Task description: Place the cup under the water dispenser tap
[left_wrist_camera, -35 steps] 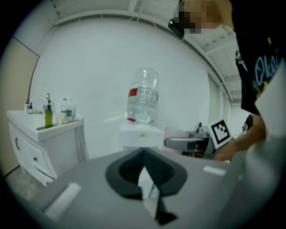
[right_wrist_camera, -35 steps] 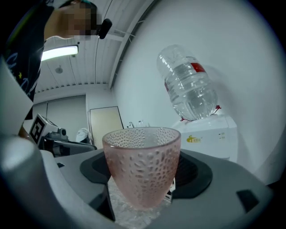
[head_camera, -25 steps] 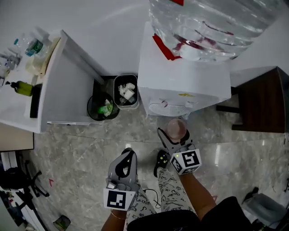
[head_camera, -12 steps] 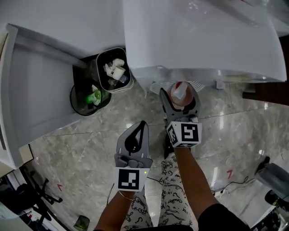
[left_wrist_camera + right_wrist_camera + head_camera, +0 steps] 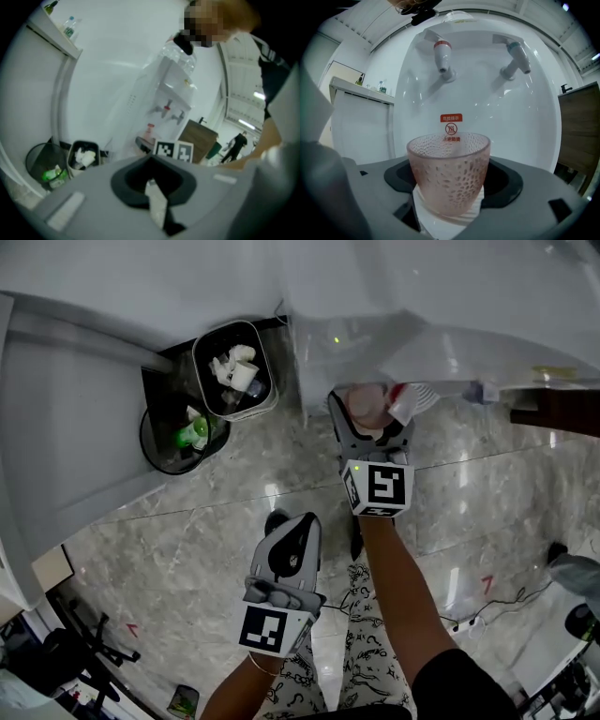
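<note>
A pink dimpled glass cup (image 5: 449, 171) stands upright between the jaws of my right gripper (image 5: 449, 190), which is shut on it. It hangs in front of the white water dispenser (image 5: 487, 108), below and slightly right of the red tap (image 5: 443, 54); the blue tap (image 5: 514, 58) is further right. From the head view, the cup (image 5: 366, 404) and right gripper (image 5: 368, 420) are right at the dispenser's front (image 5: 347, 343). My left gripper (image 5: 284, 526) hangs lower and to the left, shut on nothing. The left gripper view shows the dispenser (image 5: 164, 101) ahead.
Two waste bins, a grey square one (image 5: 234, 371) and a black round one (image 5: 178, 437), stand left of the dispenser beside a white cabinet (image 5: 66, 418). A dark wooden cabinet (image 5: 562, 409) is to the right. The floor (image 5: 187, 512) is polished grey marble.
The right gripper has carried the cup forward, up to the dispenser's front below the taps. The left gripper has dropped back toward the person. The head camera has tilted closer.
</note>
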Demonstrator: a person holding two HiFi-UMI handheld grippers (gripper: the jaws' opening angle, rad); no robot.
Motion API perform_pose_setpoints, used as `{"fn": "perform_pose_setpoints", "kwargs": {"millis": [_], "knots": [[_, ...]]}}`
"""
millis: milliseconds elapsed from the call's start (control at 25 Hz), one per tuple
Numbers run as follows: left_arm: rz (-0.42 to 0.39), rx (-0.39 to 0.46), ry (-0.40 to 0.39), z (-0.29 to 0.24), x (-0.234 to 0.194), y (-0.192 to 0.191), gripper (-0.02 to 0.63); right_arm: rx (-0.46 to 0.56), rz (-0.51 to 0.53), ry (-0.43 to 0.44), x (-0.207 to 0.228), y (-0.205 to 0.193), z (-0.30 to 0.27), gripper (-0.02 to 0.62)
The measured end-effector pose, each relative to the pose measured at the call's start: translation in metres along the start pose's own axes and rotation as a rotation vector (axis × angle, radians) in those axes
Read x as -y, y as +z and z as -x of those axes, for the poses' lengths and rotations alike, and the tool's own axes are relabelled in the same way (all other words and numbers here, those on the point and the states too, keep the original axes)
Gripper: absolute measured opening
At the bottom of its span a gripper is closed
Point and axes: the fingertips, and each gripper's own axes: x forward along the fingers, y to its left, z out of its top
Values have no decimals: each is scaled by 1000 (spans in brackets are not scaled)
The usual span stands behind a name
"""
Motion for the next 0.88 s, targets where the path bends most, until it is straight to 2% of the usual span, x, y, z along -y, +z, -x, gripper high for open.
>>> {"fn": "perform_pose_setpoints", "kwargs": {"millis": [160,280,440,560,640,720,800,880], "knots": [[23,-7,-19,5,3,-5,-2,-19,10,5,-3,-3,0,386],[38,-13,-20,5,2,-4,-3,-119,-16,26,-3,-26,-2,387],[86,-2,-16,7,0,1,-2,-205,46,67,-3,-42,4,387],[102,-2,-17,11,1,3,-2,-258,-8,59,0,-56,21,387],[84,-10,-12,14,2,5,-2,-297,-23,63,1,-64,39,387],[85,-11,25,16,-1,12,-2,-332,-73,84,3,-66,63,385],[127,4,92,16,-10,26,-2,-325,-157,120,4,-53,91,385],[153,33,121,16,-10,49,-2,-282,-212,144,5,-27,122,368]]}}
